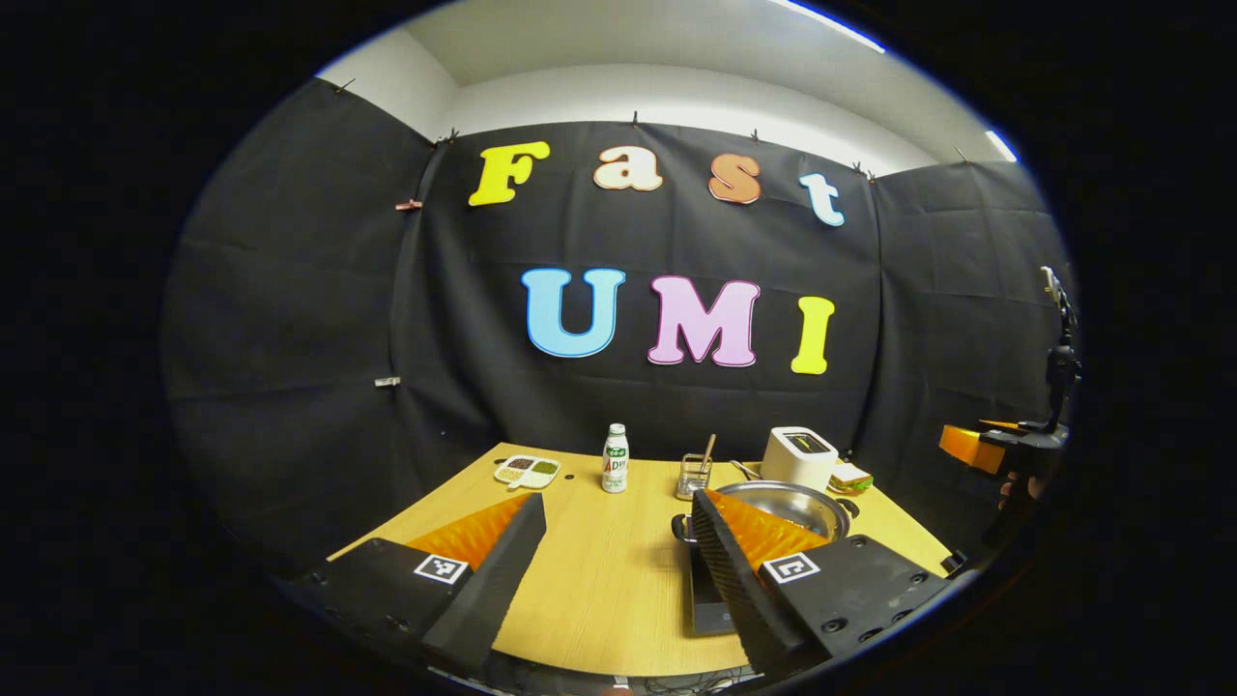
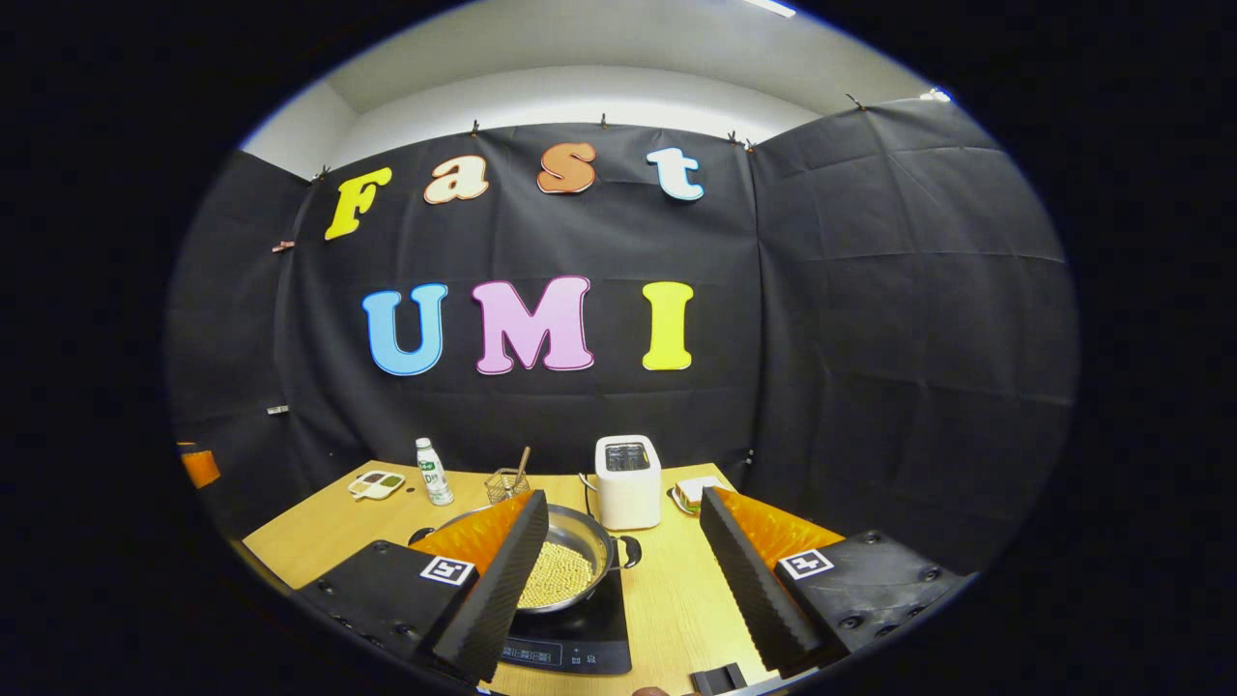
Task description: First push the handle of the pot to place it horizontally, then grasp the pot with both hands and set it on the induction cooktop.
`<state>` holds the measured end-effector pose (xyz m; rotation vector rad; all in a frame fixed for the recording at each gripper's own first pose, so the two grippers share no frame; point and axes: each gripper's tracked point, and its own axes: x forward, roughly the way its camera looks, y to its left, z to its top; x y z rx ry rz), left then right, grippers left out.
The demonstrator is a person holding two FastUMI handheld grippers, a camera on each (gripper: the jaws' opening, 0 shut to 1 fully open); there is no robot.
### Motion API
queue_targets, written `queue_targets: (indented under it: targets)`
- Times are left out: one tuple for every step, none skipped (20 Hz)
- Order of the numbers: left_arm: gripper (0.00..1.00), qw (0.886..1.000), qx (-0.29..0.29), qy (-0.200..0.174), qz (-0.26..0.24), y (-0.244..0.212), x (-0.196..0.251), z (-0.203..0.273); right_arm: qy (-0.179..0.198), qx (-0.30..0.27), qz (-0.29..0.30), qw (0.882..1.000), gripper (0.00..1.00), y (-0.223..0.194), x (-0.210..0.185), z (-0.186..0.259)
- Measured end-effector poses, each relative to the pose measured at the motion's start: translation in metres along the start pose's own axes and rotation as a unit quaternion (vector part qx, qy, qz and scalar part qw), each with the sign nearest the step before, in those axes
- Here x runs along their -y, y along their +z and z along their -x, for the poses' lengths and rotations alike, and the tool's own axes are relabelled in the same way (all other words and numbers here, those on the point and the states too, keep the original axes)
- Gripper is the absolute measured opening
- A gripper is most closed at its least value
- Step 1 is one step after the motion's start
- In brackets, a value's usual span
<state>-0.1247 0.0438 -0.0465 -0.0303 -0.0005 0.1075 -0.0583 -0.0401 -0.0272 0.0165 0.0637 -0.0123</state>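
Observation:
A steel pot [image 2: 570, 565] holding pale yellow grains stands on the black induction cooktop [image 2: 580, 643] at the table's near edge. Its two small black handles [image 2: 628, 551] point left and right. In the right gripper view it sits behind my left finger, with my right gripper [image 2: 623, 498] open, empty and above the table. In the left gripper view the pot [image 1: 792, 507] is partly hidden behind the right finger, with the cooktop [image 1: 710, 604] below it. My left gripper [image 1: 618, 503] is open and empty, left of the pot. The other gripper [image 1: 976, 447] hangs at the far right.
On the wooden table [image 1: 599, 580] stand a white bottle [image 1: 615, 458], a wire basket with a stick [image 1: 694, 474], a white toaster [image 1: 798, 456], a divided dish [image 1: 527, 471] and a sandwich on a plate [image 1: 850, 477], all along the back.

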Motion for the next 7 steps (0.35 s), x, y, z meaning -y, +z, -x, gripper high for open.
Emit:
queue_targets:
  targets:
    - [0.95,1.000,-0.002,0.002,0.002,-0.003,-0.002,0.005,0.000,-0.006,0.003,1.000,0.98,-0.005,0.000,0.002]
    - [0.95,1.000,-0.004,0.002,0.003,-0.005,-0.001,0.009,0.000,-0.012,0.004,1.000,0.98,-0.008,0.001,0.005]
    - [0.95,1.000,-0.007,0.002,0.003,-0.007,-0.001,0.012,0.001,-0.017,0.005,1.000,0.98,-0.011,0.000,0.007]
    - [0.95,1.000,-0.010,0.003,0.001,-0.010,-0.001,0.015,0.001,-0.020,0.004,1.000,0.98,-0.012,0.001,0.009]
    - [0.95,1.000,-0.013,0.005,-0.002,-0.012,-0.002,0.016,0.001,-0.022,0.002,1.000,0.98,-0.012,0.002,0.010]
    - [0.95,1.000,-0.014,0.007,-0.002,-0.011,-0.002,0.017,0.002,-0.024,-0.002,1.000,0.98,-0.012,0.002,0.012]
    - [0.95,1.000,-0.015,0.009,-0.001,-0.010,0.000,0.016,0.003,-0.025,-0.005,1.000,0.98,-0.013,0.000,0.013]
